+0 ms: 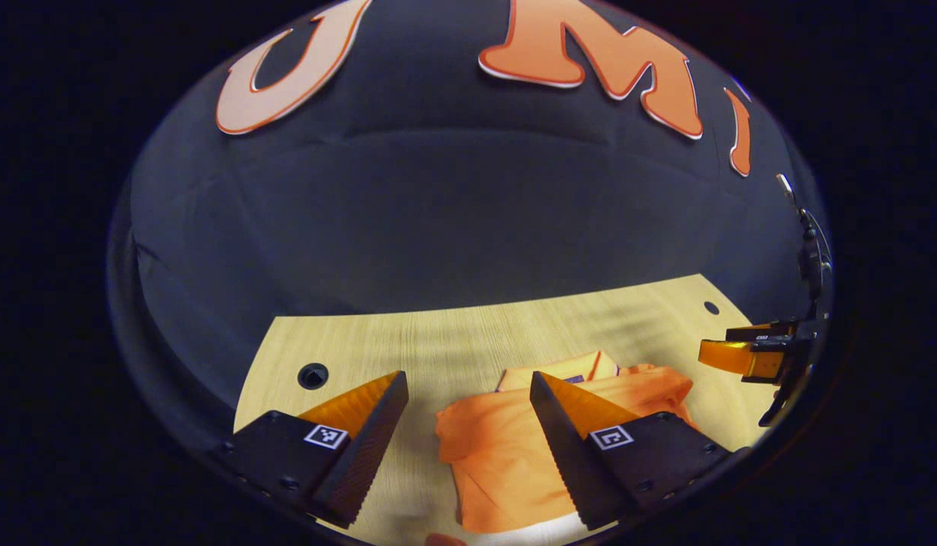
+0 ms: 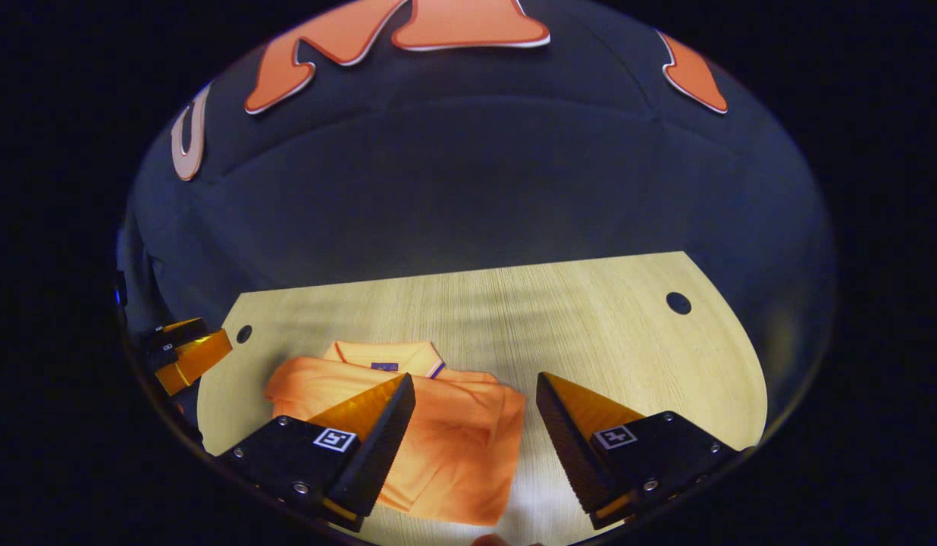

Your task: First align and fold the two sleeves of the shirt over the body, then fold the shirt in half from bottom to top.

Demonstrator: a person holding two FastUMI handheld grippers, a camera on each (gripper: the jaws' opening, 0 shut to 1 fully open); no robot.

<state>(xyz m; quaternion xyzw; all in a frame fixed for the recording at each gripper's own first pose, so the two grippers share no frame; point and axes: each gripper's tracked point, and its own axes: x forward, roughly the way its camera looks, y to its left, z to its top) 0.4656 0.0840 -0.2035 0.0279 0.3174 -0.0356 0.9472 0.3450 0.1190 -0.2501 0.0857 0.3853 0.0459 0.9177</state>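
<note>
My left tool (image 1: 468, 379) hangs over the table (image 1: 453, 334) with its jaws spread wide and nothing between them. The shirt (image 1: 506, 447) lies just ahead of it and a little to its right, flat on the table; my right finger covers part of it. From this side I see the shirt's near left edge and lower corner, bunched folds of cloth past my right finger, and the collar (image 1: 575, 369) at the far end with a small dark tag. Farther to the right, near the table's edge, my right tool (image 1: 722, 355) shows side-on, above the table and well apart from the shirt.

My right tool (image 2: 476, 383) is likewise wide open and empty, held over the table (image 2: 590, 318). Here the shirt (image 2: 453, 440) lies ahead and to its left, running under my left finger, with bare wood between the shirt's right edge and my right finger. This view gives me the whole right side: a sleeve lies folded over the body, its edge straight, and the collar (image 2: 389, 355) sits at the far end. My left tool (image 2: 192, 356) shows at the far left, off the shirt, beside a dark hole (image 2: 244, 334) in the table. Another hole (image 2: 678, 303) sits far right.
</note>
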